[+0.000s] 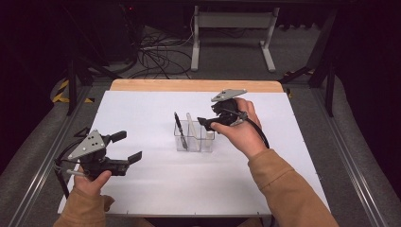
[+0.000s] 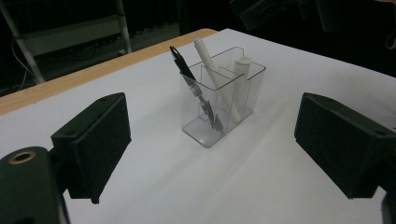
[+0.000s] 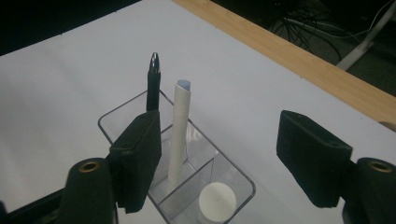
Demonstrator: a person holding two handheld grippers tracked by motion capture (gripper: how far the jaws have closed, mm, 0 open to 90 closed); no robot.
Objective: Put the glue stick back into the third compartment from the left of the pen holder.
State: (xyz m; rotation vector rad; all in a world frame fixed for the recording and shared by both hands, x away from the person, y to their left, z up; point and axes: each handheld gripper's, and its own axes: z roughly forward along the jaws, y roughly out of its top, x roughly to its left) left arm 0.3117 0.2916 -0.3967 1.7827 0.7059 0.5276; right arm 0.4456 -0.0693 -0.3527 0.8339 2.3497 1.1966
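1. A clear holder (image 1: 194, 137) stands near the middle of the white table (image 1: 156, 189), split into compartments by clear walls
2. A black pen (image 1: 179, 129) leans in the holder's left compartment as the high view shows it, its clip end up and tilted to the left
3. A long white pen (image 1: 191, 125) stands tilted in the compartment beside the black one, its top above the rim
4. A short white tube (image 1: 208, 134) stands upright in the right end compartment; in the right gripper view its round top (image 3: 216, 199) sits about level with the rim
5. The right gripper (image 1: 206, 124) hangs over the holder's right end, held from the right by the right hand (image 1: 239, 130)
6. Its jaws are parted wide with nothing pinched; in the right gripper view the tube lies below and between them, clear of both pads
7. The left gripper (image 1: 126, 146) rests well to the left of the holder, low near the table, in the left hand (image 1: 90, 179)
8. Its jaws are spread and empty; the left gripper view looks across bare table to the holder (image 2: 219, 105)
9. A wooden strip (image 1: 194, 85) edges the far side of the table
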